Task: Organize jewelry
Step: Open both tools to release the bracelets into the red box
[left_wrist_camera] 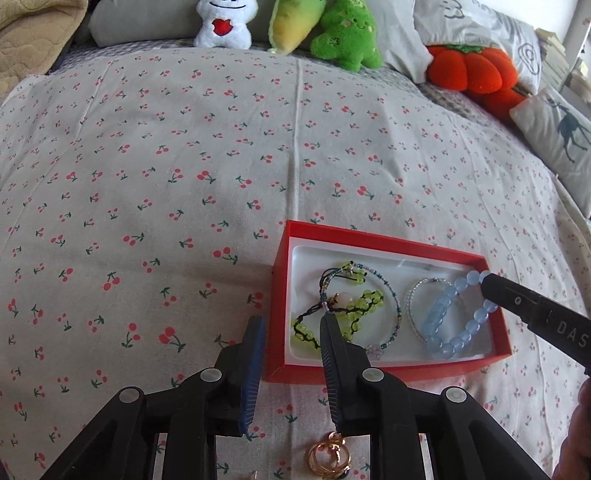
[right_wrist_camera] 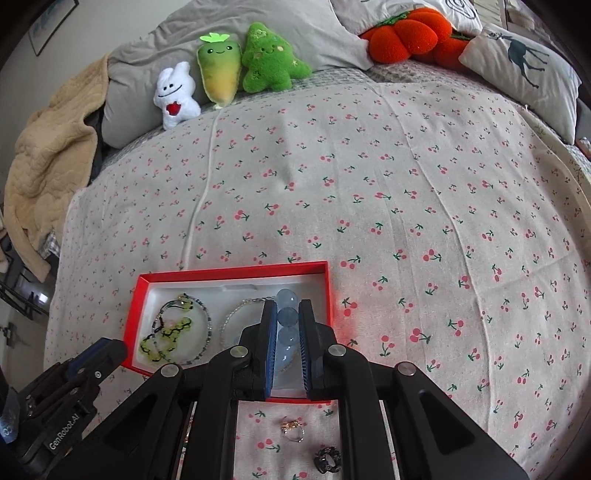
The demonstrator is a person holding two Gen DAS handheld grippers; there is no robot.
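A red box (left_wrist_camera: 280,280) with a white lining lies on the cherry-print bedsheet; it also shows in the right wrist view (right_wrist_camera: 229,273). Inside lie a green-bead bracelet (left_wrist_camera: 354,310), a thin beaded bracelet (left_wrist_camera: 397,306), a silver chain bracelet (left_wrist_camera: 413,299) and a pale blue bead bracelet (left_wrist_camera: 439,314). My right gripper (right_wrist_camera: 288,314) is shut on the blue bead bracelet (right_wrist_camera: 288,317) over the box's right end. My left gripper (left_wrist_camera: 291,323) is open and empty over the box's near left corner. Gold rings (left_wrist_camera: 330,458) lie on the sheet below it.
Two small rings (right_wrist_camera: 293,430) and a dark ring (right_wrist_camera: 327,459) lie on the sheet near the box. Plush toys (right_wrist_camera: 221,74), an orange pumpkin cushion (right_wrist_camera: 406,29) and pillows (right_wrist_camera: 524,66) line the far bed edge. A beige blanket (right_wrist_camera: 48,155) lies far left.
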